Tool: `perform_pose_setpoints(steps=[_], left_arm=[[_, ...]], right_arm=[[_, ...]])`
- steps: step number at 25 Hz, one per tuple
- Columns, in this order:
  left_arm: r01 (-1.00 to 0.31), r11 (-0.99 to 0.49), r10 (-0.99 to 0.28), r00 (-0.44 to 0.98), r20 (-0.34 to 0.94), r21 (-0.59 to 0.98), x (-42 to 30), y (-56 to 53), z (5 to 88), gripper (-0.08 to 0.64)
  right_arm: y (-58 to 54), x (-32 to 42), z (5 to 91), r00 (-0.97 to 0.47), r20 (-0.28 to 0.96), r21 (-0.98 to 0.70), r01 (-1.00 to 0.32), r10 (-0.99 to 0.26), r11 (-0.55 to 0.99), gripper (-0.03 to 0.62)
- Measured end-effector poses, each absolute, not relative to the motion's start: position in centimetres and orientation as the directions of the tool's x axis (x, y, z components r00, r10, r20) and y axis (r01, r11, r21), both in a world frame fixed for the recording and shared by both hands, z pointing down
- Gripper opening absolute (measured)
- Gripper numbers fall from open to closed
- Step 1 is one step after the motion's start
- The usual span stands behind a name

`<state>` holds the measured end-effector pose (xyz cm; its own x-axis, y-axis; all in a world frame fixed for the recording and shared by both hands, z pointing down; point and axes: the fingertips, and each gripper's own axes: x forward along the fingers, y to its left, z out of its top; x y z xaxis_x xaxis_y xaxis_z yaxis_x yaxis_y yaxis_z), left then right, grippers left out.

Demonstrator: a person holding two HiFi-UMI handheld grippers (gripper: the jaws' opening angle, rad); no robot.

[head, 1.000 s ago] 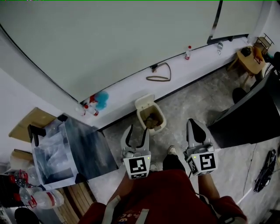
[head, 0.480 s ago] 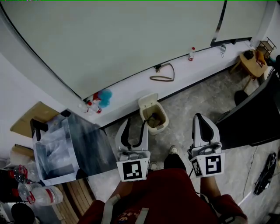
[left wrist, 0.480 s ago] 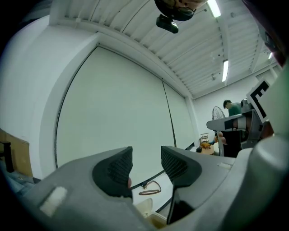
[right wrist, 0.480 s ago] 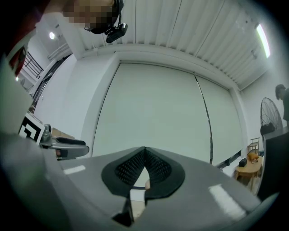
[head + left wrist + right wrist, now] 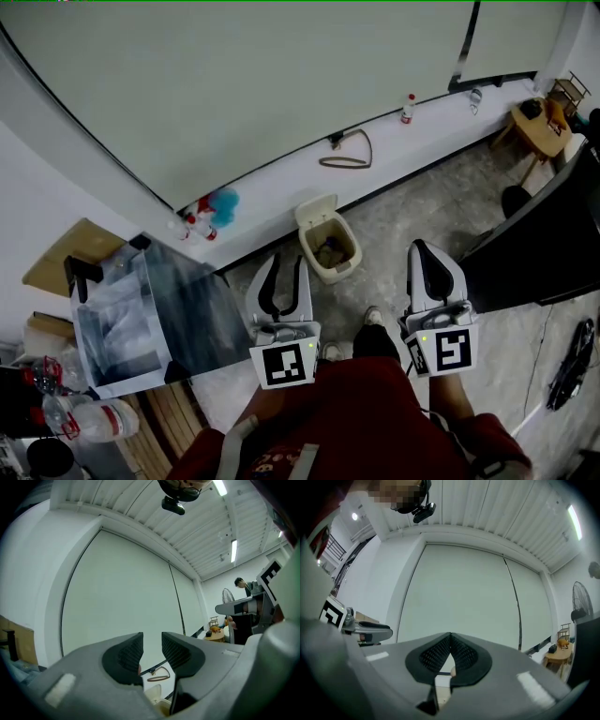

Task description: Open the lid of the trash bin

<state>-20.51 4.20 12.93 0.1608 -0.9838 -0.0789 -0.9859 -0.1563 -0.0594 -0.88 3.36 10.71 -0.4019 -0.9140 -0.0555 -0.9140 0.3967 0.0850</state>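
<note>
The small beige trash bin [image 5: 330,251] stands on the floor against the white window ledge. Its lid [image 5: 314,210] is tipped up and back, and dark rubbish shows inside. My left gripper [image 5: 282,264] hangs just short of the bin, to its lower left, not touching it. Its jaws have just been closing, a narrow gap is left, and nothing is between them. In the left gripper view the left gripper [image 5: 152,641] points level, with the bin [image 5: 158,699] low behind the jaws. My right gripper [image 5: 421,249] is to the right of the bin, shut and empty; the right gripper [image 5: 450,638] faces the window.
A clear plastic box [image 5: 120,323] sits at left on a wooden bench, with bottles [image 5: 89,422] below it. On the ledge are spray bottles with a blue duster [image 5: 212,212], a strap loop [image 5: 345,154] and a small bottle [image 5: 407,110]. A dark desk [image 5: 539,248] and a wooden stool [image 5: 536,127] stand at right.
Both grippers have come up and a little toward the camera, away from the bin. The left jaws have narrowed from wide open to a small gap. The bin lid stays up.
</note>
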Motion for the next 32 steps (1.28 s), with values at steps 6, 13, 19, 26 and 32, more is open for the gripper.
perform_pose_setpoints(steps=[6,13,19,26,32], left_arm=[[-0.983,-0.166,-0.982,0.172,-0.073,-0.079,-20.8,4.2,13.1,0.066],[-0.984,-0.154,-0.984,0.161,-0.077,-0.088,-21.8,3.6,12.9,0.005],[-0.983,-0.163,-0.983,0.169,-0.075,-0.090,-21.5,3.5,13.0,0.005],[-0.983,-0.164,-0.983,0.171,-0.073,-0.086,-21.8,3.7,13.2,0.005],[-0.984,-0.167,-0.982,0.171,-0.077,-0.066,-22.1,3.8,13.3,0.005]], right_arm=[[3.3,-1.1,10.2,-0.409,-0.087,0.109,-0.910,-0.909,0.399,0.000],[3.2,-1.3,9.9,-0.396,-0.094,0.086,-0.917,-0.913,0.389,-0.002],[3.2,-0.7,10.6,-0.397,-0.071,0.133,-0.913,-0.915,0.386,0.000],[3.3,-1.9,10.3,-0.407,-0.080,0.121,-0.910,-0.910,0.396,0.000],[3.1,-1.3,11.3,-0.401,-0.046,0.143,-0.909,-0.915,0.391,-0.001]])
